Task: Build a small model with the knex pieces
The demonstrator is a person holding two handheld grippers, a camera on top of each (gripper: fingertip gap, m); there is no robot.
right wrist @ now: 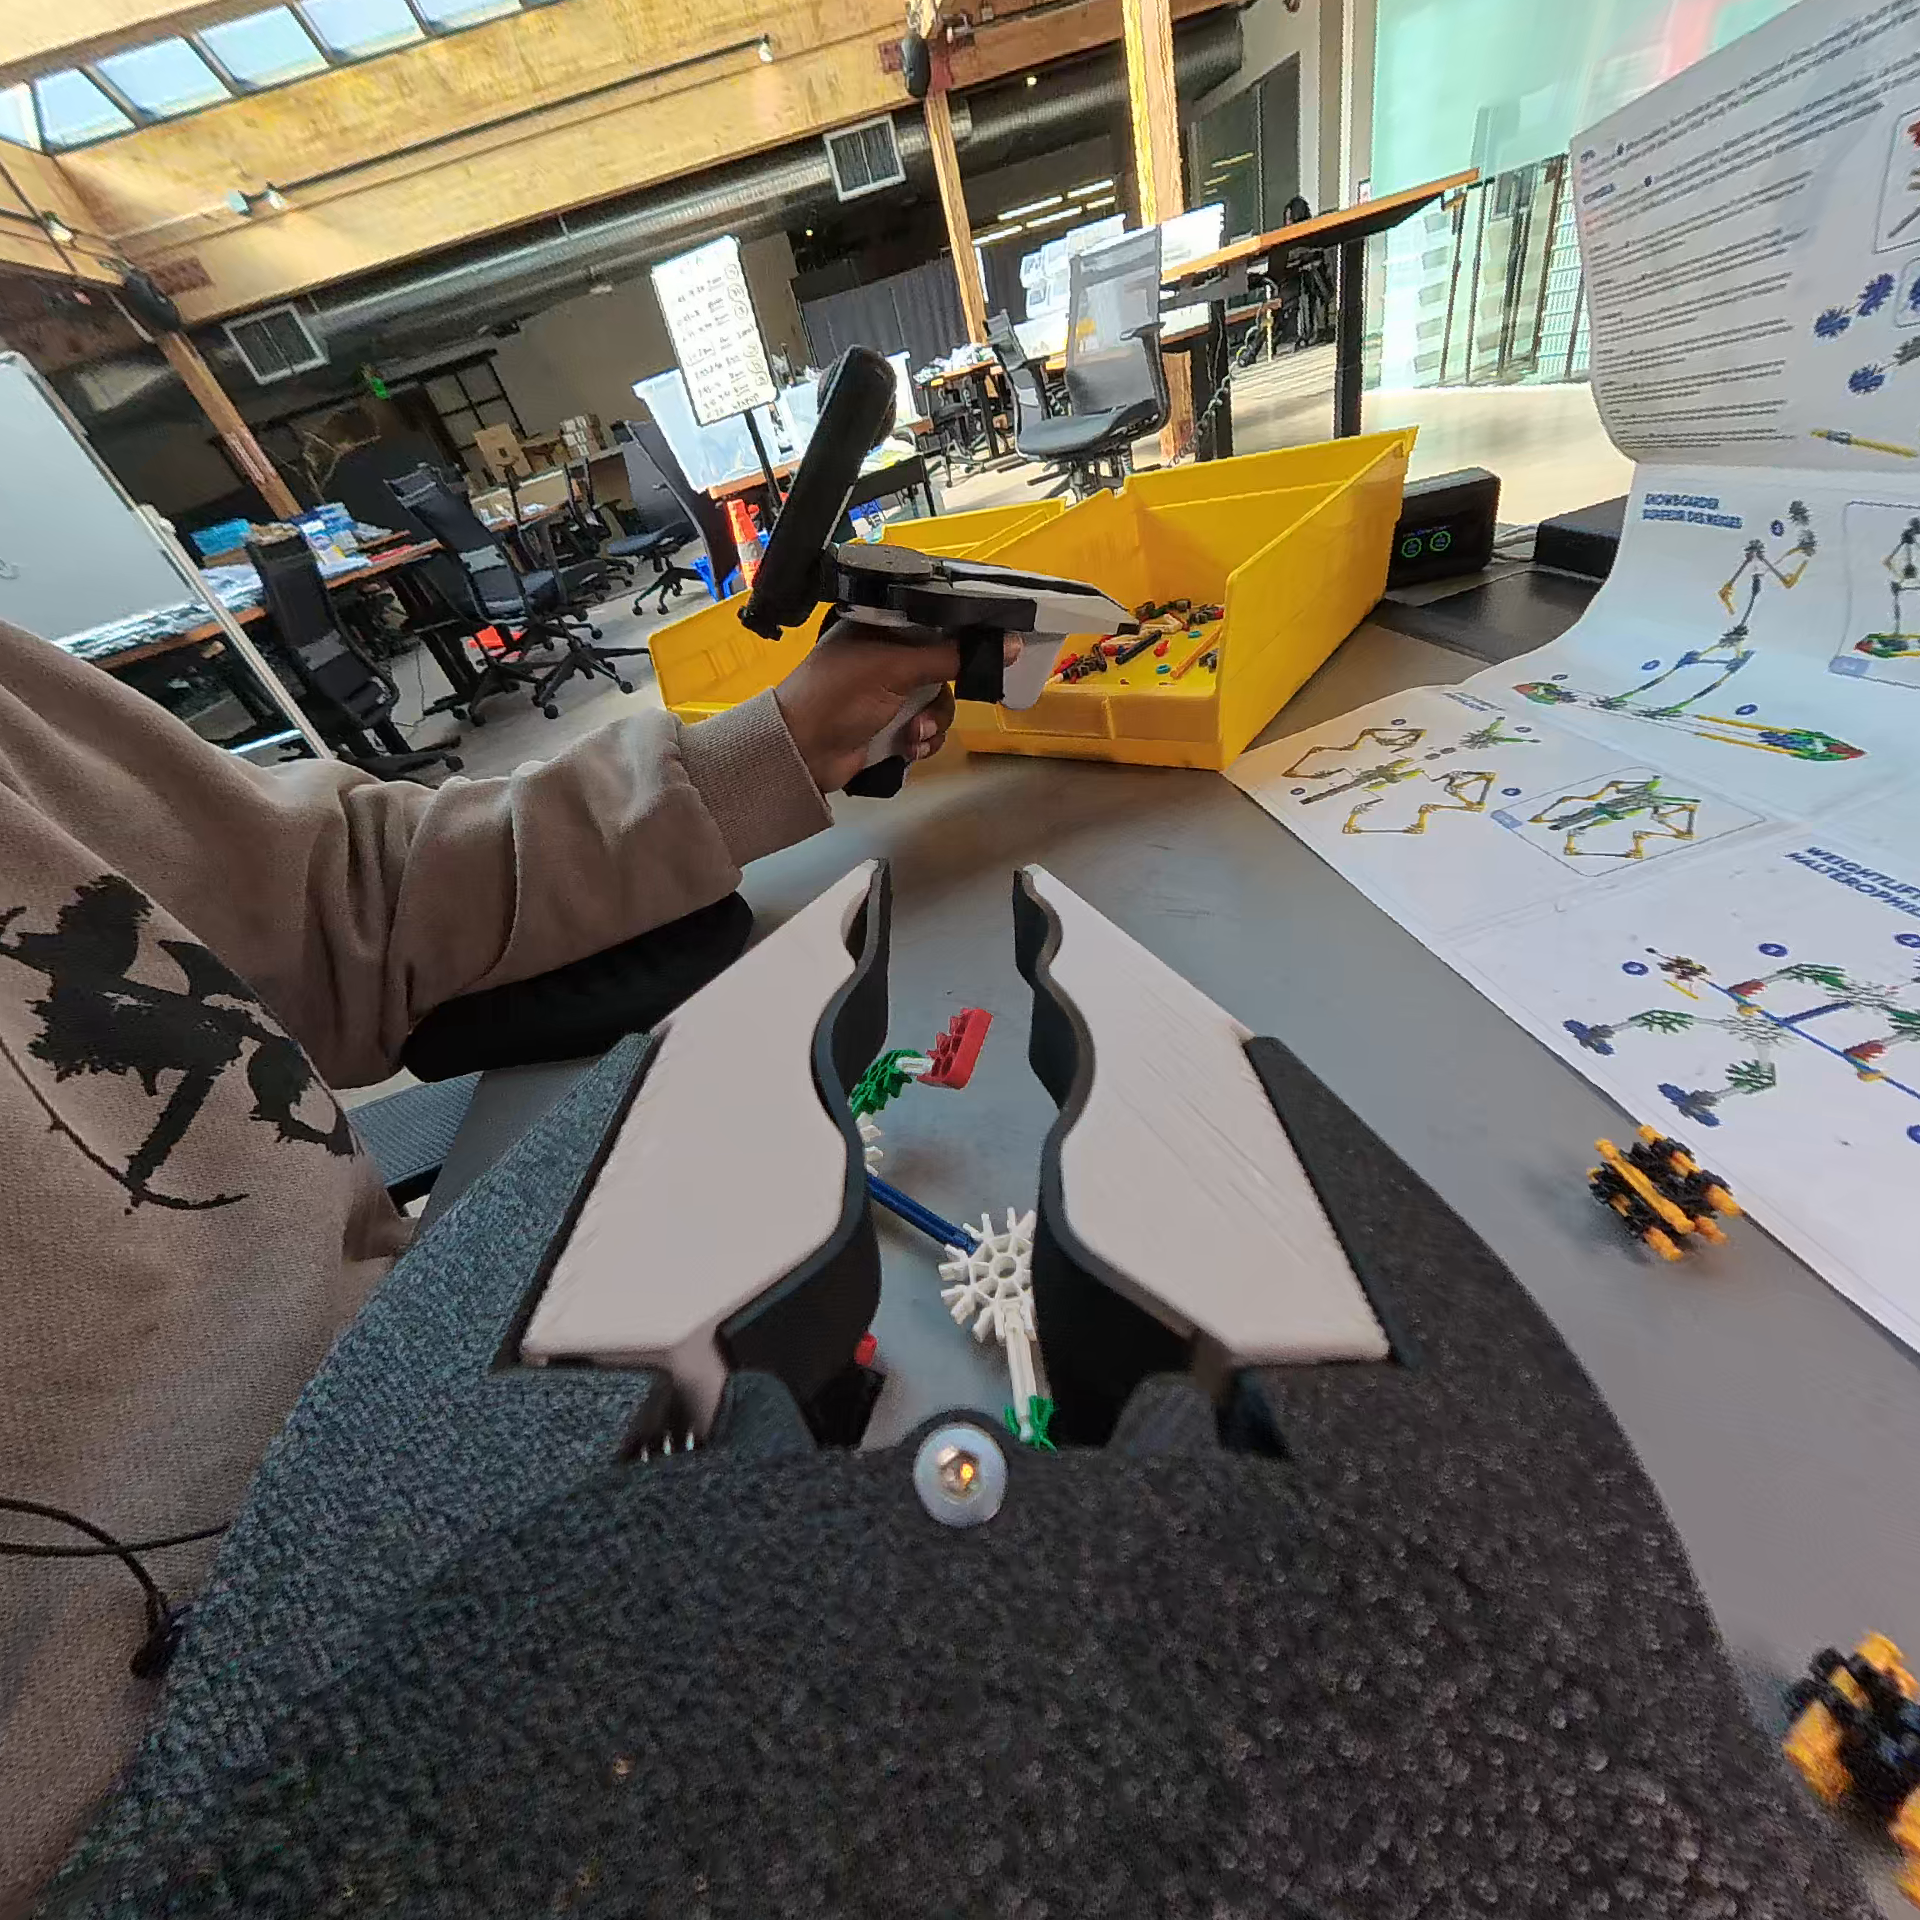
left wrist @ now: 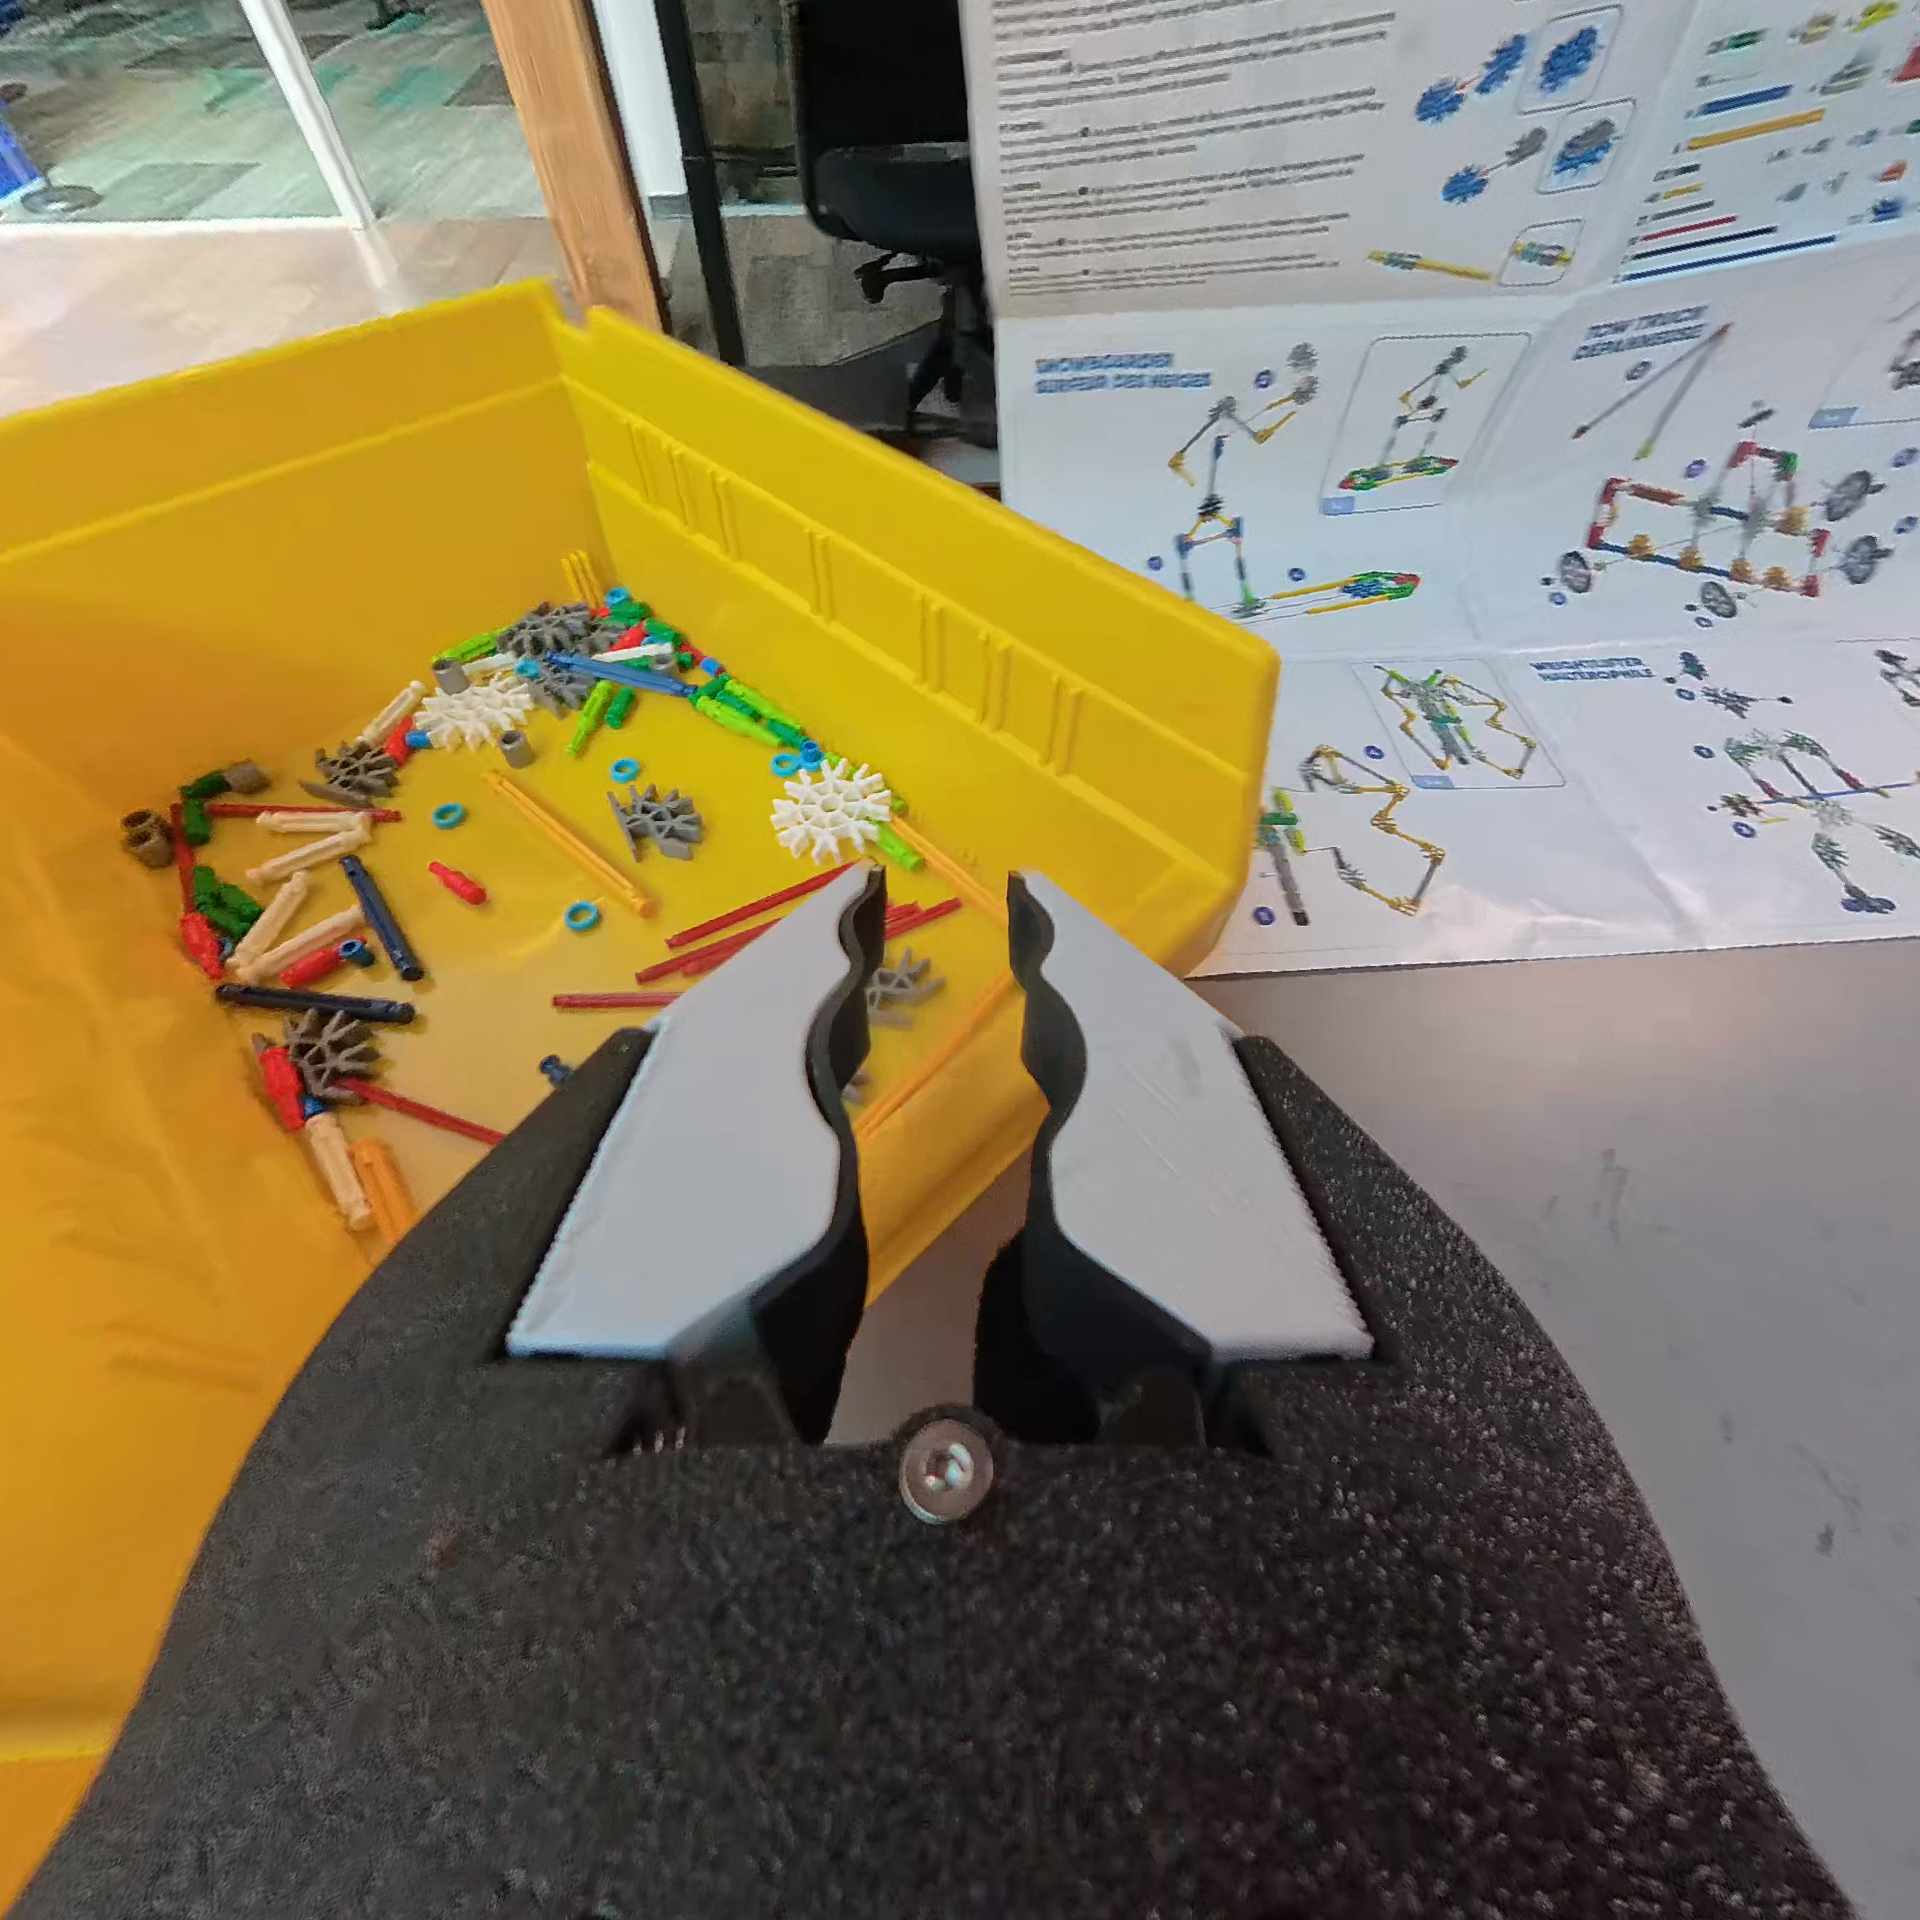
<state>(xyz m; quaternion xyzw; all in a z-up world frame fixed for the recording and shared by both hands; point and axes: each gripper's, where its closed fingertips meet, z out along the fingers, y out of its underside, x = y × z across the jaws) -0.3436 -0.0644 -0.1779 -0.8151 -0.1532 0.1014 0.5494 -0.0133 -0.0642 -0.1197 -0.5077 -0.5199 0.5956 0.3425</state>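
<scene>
Open workshop hall under timber beams

Skylights (right wrist: 156,73) brighten the wooden ceiling; timber posts (right wrist: 956,208) stand among desks and black office chairs (right wrist: 1101,384). A whiteboard (right wrist: 715,330) stands mid-room, with a glass wall (right wrist: 1455,125) behind. The grey counter (right wrist: 1299,1039) fills the foreground.

**Yellow bin, mixed-colour rods, grey tabletop**

The parts bin (left wrist: 935,582) is solid bright yellow with ribbed walls. Its loose construction pieces run red, green, cream, dark blue, orange and grey, with small light-blue rings and two white snowflake connectors (left wrist: 831,808). The left gripper (left wrist: 945,883) has pale grey fingers (left wrist: 727,1143) lined black, set in a speckled black body. The right gripper (right wrist: 951,883) has off-white fingers (right wrist: 727,1143), also black-lined. Below it lies a small assembly (right wrist: 977,1226) of white, blue, green and red parts on the dull grey table (right wrist: 1299,987). Two wheels (right wrist: 1660,1190) are black and yellow. The instruction sheet (right wrist: 1558,883) is white with multicoloured diagrams. The sleeve (right wrist: 468,883) is beige; the chest carries a black print.
</scene>
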